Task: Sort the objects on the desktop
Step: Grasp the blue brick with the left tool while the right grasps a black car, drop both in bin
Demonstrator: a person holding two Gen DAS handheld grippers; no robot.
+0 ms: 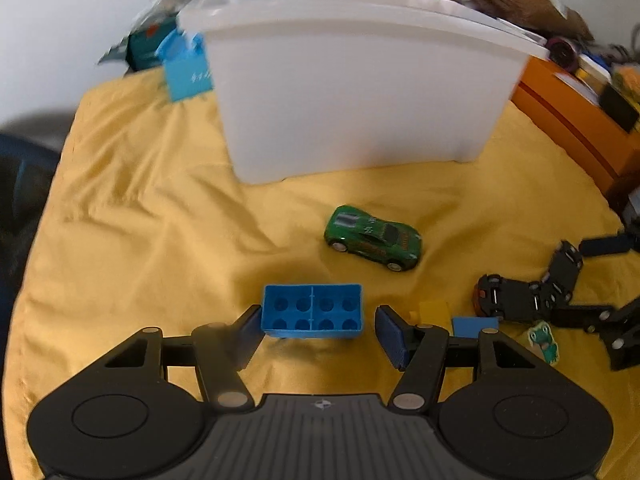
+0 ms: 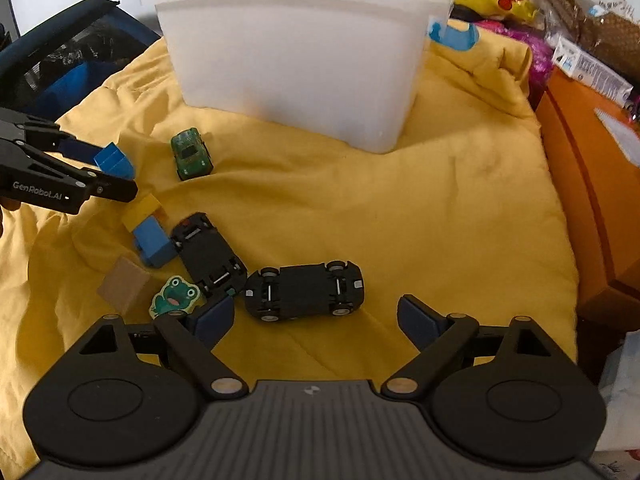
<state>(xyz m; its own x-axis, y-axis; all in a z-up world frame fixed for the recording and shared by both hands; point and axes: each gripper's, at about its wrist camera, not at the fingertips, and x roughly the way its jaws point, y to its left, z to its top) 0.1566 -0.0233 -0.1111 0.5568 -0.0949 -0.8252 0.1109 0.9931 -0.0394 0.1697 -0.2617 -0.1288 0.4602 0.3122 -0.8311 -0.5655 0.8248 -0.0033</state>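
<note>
A blue hollow brick (image 1: 312, 312) lies underside-up between the fingers of my left gripper (image 1: 316, 334). The left pad touches it and the right pad stands apart, so the gripper is open. It also shows in the right wrist view (image 2: 114, 160). A green toy car (image 1: 373, 237) sits beyond it on the yellow cloth (image 1: 140, 220). My right gripper (image 2: 316, 320) is open, just short of an upturned black car (image 2: 304, 292). A second upturned black car (image 2: 208, 254) lies to its left. A white bin (image 2: 296, 52) stands behind.
A yellow brick (image 2: 142, 210), a blue brick (image 2: 154, 242), a brown block (image 2: 124, 284) and a frog sticker (image 2: 174, 296) lie left of the black cars. An orange box (image 2: 592, 184) stands at the right. Clutter and bags lie behind the bin.
</note>
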